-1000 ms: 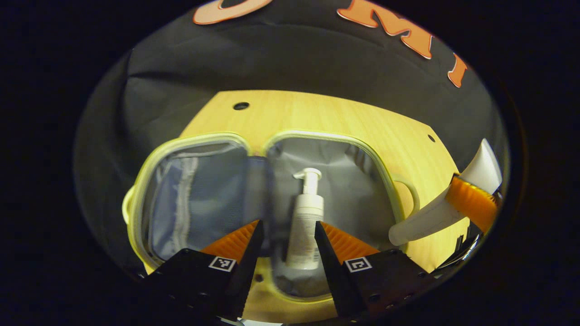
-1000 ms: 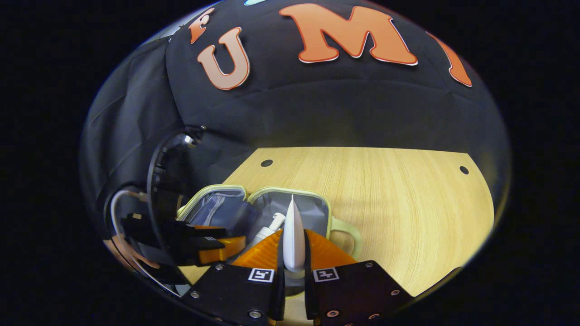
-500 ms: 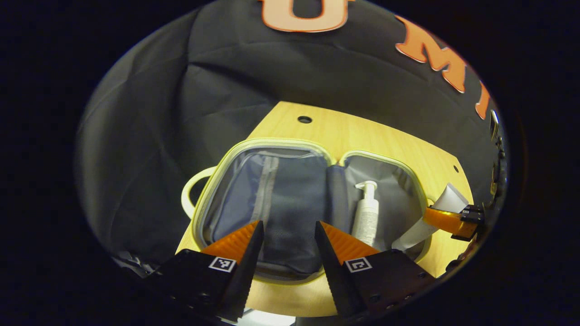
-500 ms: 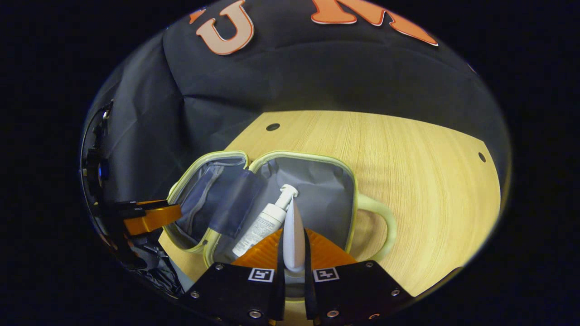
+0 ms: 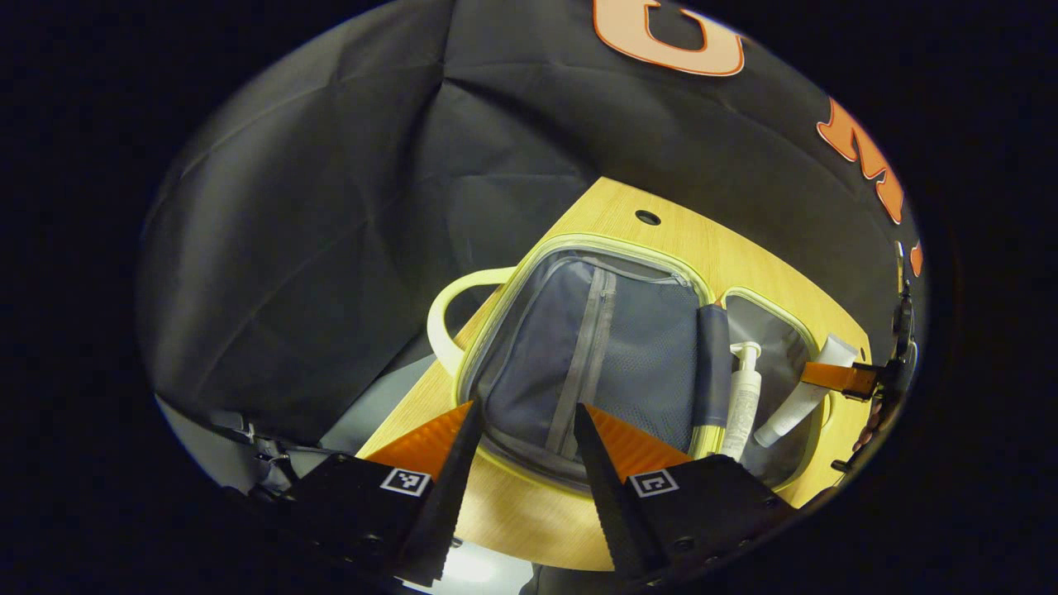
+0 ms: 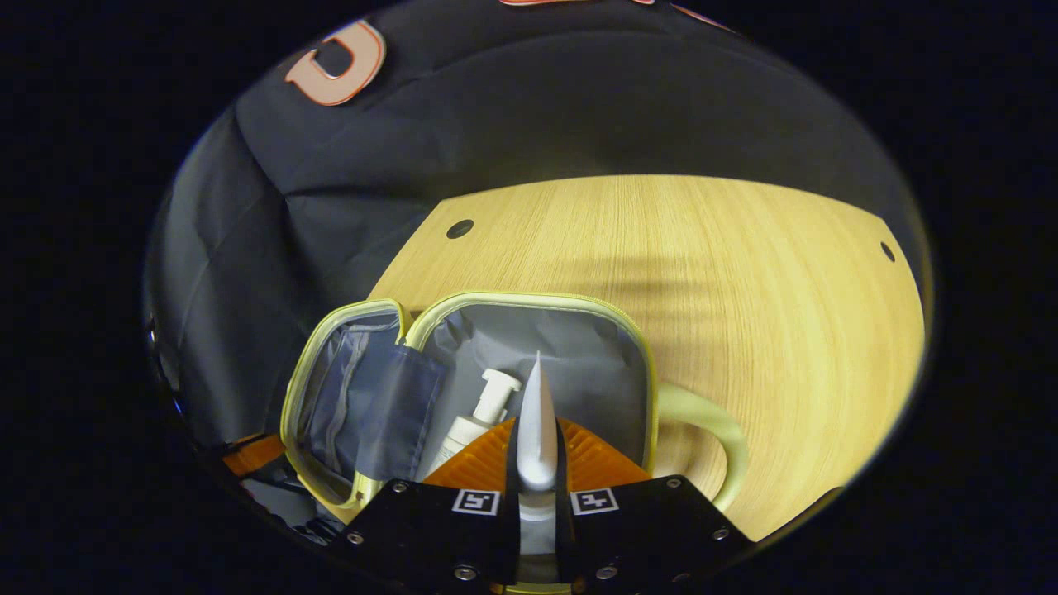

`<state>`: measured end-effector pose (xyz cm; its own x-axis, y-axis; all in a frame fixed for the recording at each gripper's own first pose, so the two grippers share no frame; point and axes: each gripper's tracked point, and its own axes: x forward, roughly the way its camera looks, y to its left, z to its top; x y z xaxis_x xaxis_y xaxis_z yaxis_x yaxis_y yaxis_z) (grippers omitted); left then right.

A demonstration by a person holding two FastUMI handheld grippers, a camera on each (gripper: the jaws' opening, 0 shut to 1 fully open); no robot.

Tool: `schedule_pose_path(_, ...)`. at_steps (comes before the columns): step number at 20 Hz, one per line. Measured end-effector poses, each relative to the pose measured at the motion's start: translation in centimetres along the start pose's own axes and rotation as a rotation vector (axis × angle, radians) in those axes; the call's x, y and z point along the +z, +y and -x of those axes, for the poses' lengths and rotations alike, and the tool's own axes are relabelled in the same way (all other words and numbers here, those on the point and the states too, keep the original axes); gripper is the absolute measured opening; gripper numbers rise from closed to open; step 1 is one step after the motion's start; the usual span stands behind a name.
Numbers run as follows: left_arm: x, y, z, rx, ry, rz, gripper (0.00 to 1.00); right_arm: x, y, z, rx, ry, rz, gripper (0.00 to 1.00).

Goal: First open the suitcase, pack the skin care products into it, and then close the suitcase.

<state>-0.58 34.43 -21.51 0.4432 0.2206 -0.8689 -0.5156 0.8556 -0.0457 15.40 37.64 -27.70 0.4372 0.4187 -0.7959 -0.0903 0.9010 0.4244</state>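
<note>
The pale yellow suitcase (image 5: 579, 248) lies open on the wooden table (image 6: 702, 273), showing its grey lining. Its left half holds a zipped mesh pocket (image 5: 599, 347). In the right half lies a white pump bottle (image 5: 742, 401), also in the right gripper view (image 6: 481, 409). My right gripper (image 6: 536, 426) is shut on a white tube (image 6: 536, 384), which hangs over the right half beside the bottle. In the left gripper view the tube (image 5: 793, 405) slants into that half, held by the right gripper (image 5: 835, 378). My left gripper (image 5: 525, 413) is open and empty above the front rim of the left half.
Yellow carry handles stick out from both sides of the suitcase (image 5: 446, 302) (image 6: 715, 426). The left handle overhangs the table's left edge. Bare tabletop stretches behind and to the right of the case. The table has small round holes (image 6: 459, 228) near its back corners.
My left gripper has swung left, away from the pump bottle, to the left half. My right gripper has carried the tube lower, over the right half beside the bottle.
</note>
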Motion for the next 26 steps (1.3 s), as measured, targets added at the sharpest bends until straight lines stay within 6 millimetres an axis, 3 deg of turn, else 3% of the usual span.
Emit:
schedule_pose_path(6, -0.9, 0.9, -0.3, 0.024, -0.01, -0.001, 0.72, 0.9, -1.1, -2.5, -0.046, 0.015, -0.081, 0.17)
schedule_pose_path(9, -0.5, 2.1, -0.1, 0.047, -0.033, 0.018, 0.72, -0.5, -2.0, -3.9, -0.091, 0.067, -0.088, 0.2)
schedule_pose_path(10, -0.6, 2.9, -0.1, 0.057, -0.038, 0.027, 0.72, -1.2, -2.7, -4.2, -0.124, 0.079, -0.068, 0.27)
schedule_pose_path(11, -0.3, 3.7, -0.3, 0.068, -0.05, 0.038, 0.72, -1.4, -3.0, -4.3, -0.144, 0.074, -0.039, 0.22)
schedule_pose_path(12, 0.0, 4.6, -0.8, 0.075, -0.065, 0.054, 0.72, -1.3, -2.8, -4.3, -0.144, 0.055, -0.016, 0.24)
schedule_pose_path(13, 0.7, 5.5, -1.3, 0.083, -0.084, 0.072, 0.72, -1.2, -2.6, -4.1, -0.147, 0.049, 0.0, 0.17)
schedule_pose_path(14, 1.4, 6.5, -2.0, 0.088, -0.099, 0.094, 0.73, -1.4, -2.6, -3.7, -0.155, 0.05, 0.008, 0.27)
schedule_pose_path(17, 3.0, 8.6, -4.6, 0.072, -0.117, 0.17, 0.83, -0.9, -2.4, -2.7, -0.135, 0.027, -0.02, 0.29)
schedule_pose_path(18, 3.7, 8.9, -5.5, 0.055, -0.127, 0.188, 0.87, -0.9, -2.3, -2.6, -0.13, 0.019, -0.034, 0.35)
schedule_pose_path(20, 4.6, 9.1, -6.8, 0.012, -0.139, 0.225, 0.86, -0.5, -2.5, -1.5, -0.126, -0.014, -0.047, 0.41)
schedule_pose_path(22, 4.7, 8.6, -8.3, -0.026, -0.112, 0.256, 0.88, 0.3, -2.8, 0.1, -0.125, -0.062, -0.036, 0.46)
schedule_pose_path(26, 4.8, 9.9, -11.1, -0.067, -0.055, 0.325, 0.9, 1.9, -4.8, 4.5, -0.154, -0.17, 0.029, 0.57)
